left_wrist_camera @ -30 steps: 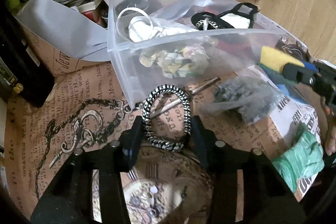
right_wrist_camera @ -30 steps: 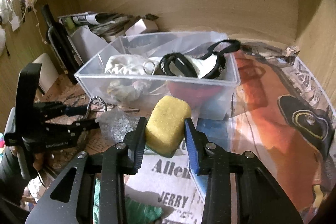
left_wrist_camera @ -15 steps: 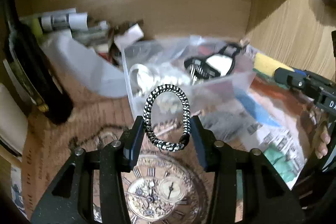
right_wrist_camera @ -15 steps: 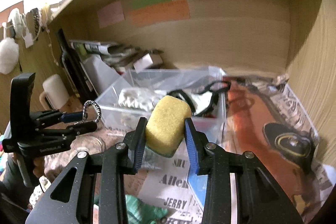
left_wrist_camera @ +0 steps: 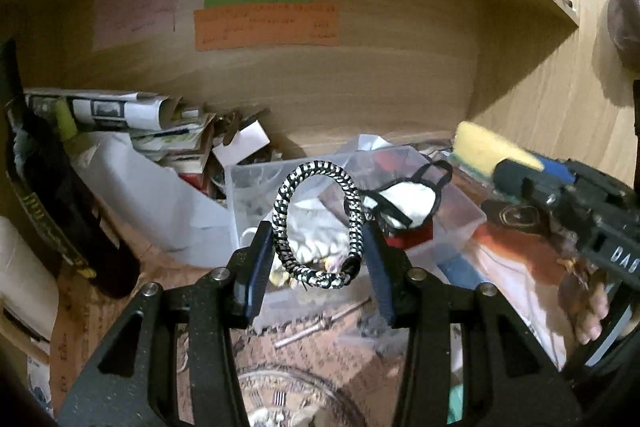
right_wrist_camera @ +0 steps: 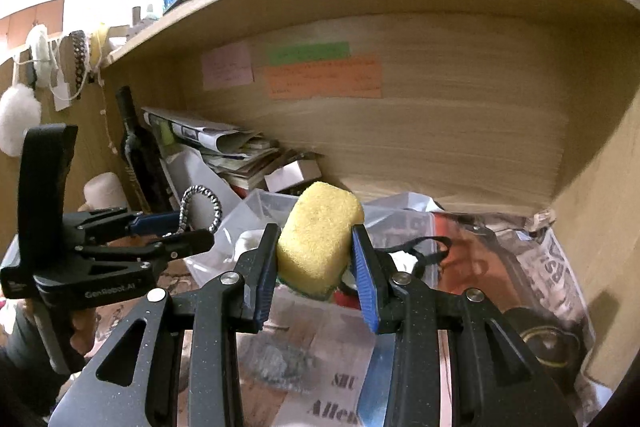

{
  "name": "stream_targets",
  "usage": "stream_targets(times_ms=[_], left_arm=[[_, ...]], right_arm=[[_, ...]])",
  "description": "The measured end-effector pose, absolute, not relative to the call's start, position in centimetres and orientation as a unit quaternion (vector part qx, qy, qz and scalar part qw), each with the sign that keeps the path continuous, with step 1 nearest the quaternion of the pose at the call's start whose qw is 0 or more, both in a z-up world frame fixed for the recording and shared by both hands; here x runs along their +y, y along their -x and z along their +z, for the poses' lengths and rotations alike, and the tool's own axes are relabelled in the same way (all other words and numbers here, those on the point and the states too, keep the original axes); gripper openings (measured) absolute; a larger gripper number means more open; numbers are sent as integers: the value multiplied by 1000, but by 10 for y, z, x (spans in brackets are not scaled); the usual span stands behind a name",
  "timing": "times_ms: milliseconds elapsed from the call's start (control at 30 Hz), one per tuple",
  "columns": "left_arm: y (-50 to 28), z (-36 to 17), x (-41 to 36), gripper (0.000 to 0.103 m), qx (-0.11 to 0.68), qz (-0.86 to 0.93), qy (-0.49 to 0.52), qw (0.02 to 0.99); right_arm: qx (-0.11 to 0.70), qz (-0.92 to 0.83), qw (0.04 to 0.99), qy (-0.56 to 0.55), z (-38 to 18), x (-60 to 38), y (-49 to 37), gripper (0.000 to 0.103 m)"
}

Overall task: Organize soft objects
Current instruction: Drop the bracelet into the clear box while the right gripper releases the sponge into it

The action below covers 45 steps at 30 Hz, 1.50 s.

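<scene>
Both loads are up in the air, so this looks like the carry toward the one clear plastic bin (left_wrist_camera: 460, 223) standing on the paper-covered tabletop (right_wrist_camera: 560, 267) inside the wooden alcove.

The bin already holds a black-and-white fabric piece (left_wrist_camera: 404, 205) and some pale soft things I can't sort apart.

The right claw (right_wrist_camera: 316, 263) is clamped on the single yellow sponge (right_wrist_camera: 320, 231), held just this side of the bin's near wall.

The left claw (left_wrist_camera: 318, 255) pinches the single black-and-white braided loop (left_wrist_camera: 316, 223) from both sides, over the bin's near end.

Next, I'd judge, each claw has to clear the rim, get over the opening and let go.

One grey fluffy clump (right_wrist_camera: 280, 363) lies loose on the paper.
</scene>
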State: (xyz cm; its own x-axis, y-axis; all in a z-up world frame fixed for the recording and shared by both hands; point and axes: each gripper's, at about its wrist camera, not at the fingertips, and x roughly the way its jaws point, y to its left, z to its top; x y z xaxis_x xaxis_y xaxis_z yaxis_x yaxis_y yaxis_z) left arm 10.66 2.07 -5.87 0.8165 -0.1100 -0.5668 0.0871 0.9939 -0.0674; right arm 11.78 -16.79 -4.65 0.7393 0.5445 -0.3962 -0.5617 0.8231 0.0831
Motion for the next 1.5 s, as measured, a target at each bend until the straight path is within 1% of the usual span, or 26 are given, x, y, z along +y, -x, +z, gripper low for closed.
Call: stream_targets(times_ms=[300, 667, 733, 767, 833, 867, 900, 933, 1100, 1367, 1433, 1500], left_arm=[[-144, -66, 20, 44, 314, -46, 26, 948], [-184, -103, 16, 45, 374, -48, 20, 926], [-189, -109, 17, 48, 385, -49, 24, 921], [-191, -110, 17, 52, 388, -49, 25, 920], [-192, -113, 18, 56, 392, -48, 28, 918], [-193, -113, 18, 57, 394, -48, 29, 918], [-191, -113, 18, 59, 394, -48, 30, 917], [-191, -112, 18, 60, 394, -48, 31, 917], [-187, -108, 23, 70, 388, -44, 40, 920], [-165, -83, 29, 71, 351, -42, 46, 934], [-153, -73, 29, 73, 336, -42, 45, 940], [-141, -63, 29, 80, 318, -41, 42, 946]], right_arm=[[259, 293, 919, 47, -71, -143, -160, 32], [315, 283, 903, 68, -103, -132, -187, 33], [318, 280, 903, 71, -105, -132, -189, 33], [320, 280, 902, 72, -106, -133, -189, 33], [324, 279, 901, 73, -107, -133, -190, 35], [326, 278, 901, 73, -108, -133, -191, 38], [327, 278, 900, 73, -108, -133, -191, 45], [328, 277, 900, 72, -108, -131, -192, 48], [322, 272, 905, 65, -104, -136, -190, 60], [291, 273, 915, 56, -83, -146, -171, 62], [279, 275, 919, 54, -76, -149, -163, 64], [265, 277, 922, 51, -68, -152, -152, 67]])
